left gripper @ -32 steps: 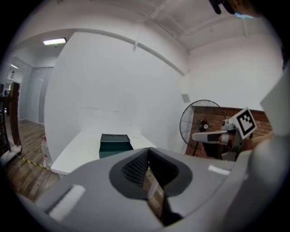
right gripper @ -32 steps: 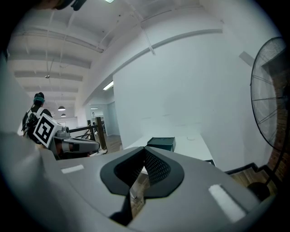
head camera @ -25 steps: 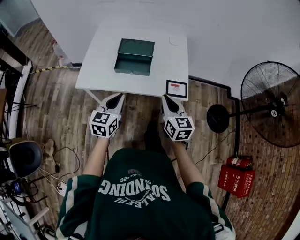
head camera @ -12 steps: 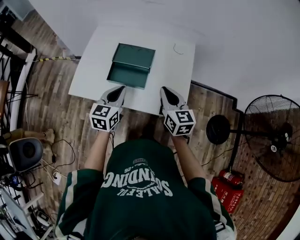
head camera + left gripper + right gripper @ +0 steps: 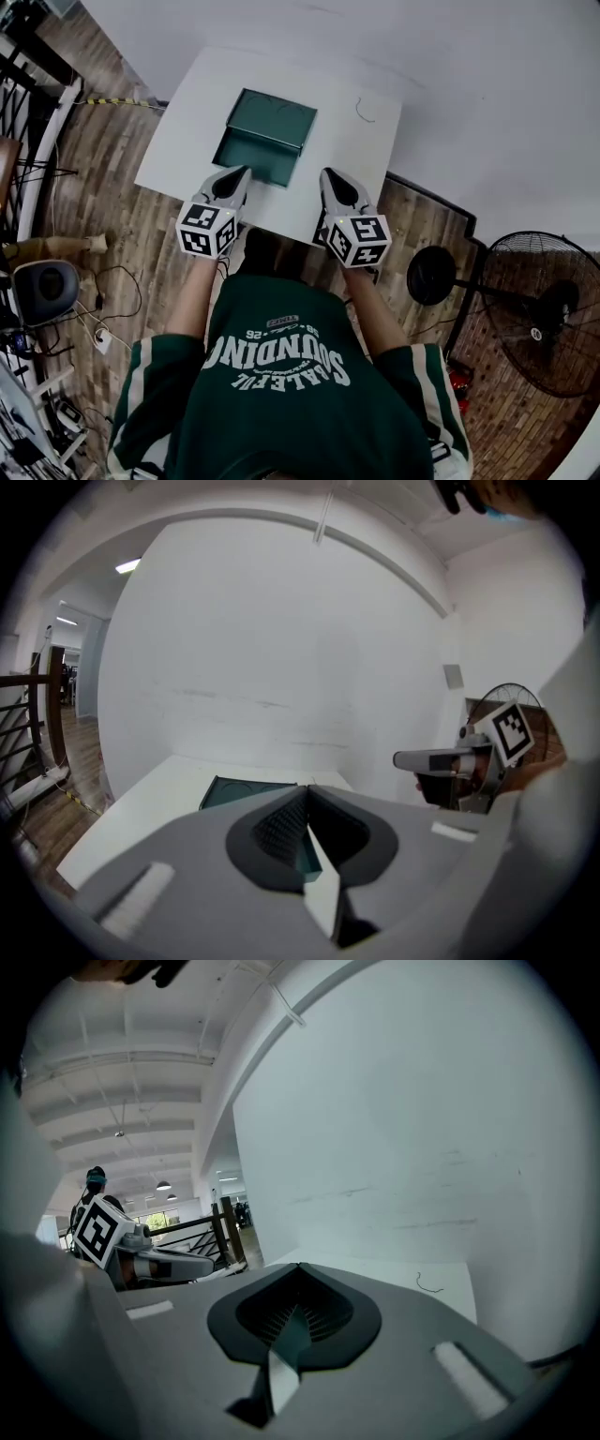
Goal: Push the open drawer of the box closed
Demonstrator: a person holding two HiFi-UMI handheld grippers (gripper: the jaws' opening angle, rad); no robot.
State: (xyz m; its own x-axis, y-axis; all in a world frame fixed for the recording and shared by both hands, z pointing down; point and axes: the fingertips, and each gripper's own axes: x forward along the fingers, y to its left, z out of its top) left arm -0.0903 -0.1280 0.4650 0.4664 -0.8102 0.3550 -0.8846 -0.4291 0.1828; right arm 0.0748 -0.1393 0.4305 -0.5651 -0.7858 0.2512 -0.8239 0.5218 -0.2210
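A dark green box (image 5: 274,116) lies on the white table (image 5: 354,141), its open drawer (image 5: 255,156) pulled out toward me. In the left gripper view the box (image 5: 246,792) shows just beyond the jaws. My left gripper (image 5: 240,174) is shut and empty, its tip close to the drawer's front edge; I cannot tell whether it touches. My right gripper (image 5: 329,176) is also shut and empty, over the table to the right of the drawer's front corner. Each gripper view shows its own jaws closed: the left gripper (image 5: 307,789) and the right gripper (image 5: 298,1267).
A white wall rises right behind the table. A black standing fan (image 5: 544,314) with a round base (image 5: 431,275) stands on the wooden floor at my right. At my left are a dark chair (image 5: 42,291), a railing (image 5: 37,141) and floor cables (image 5: 108,309).
The person has stepped closer to the table. Both grippers moved forward from the table's near edge to over it, ending level with the drawer's front. Both jaws stayed shut.
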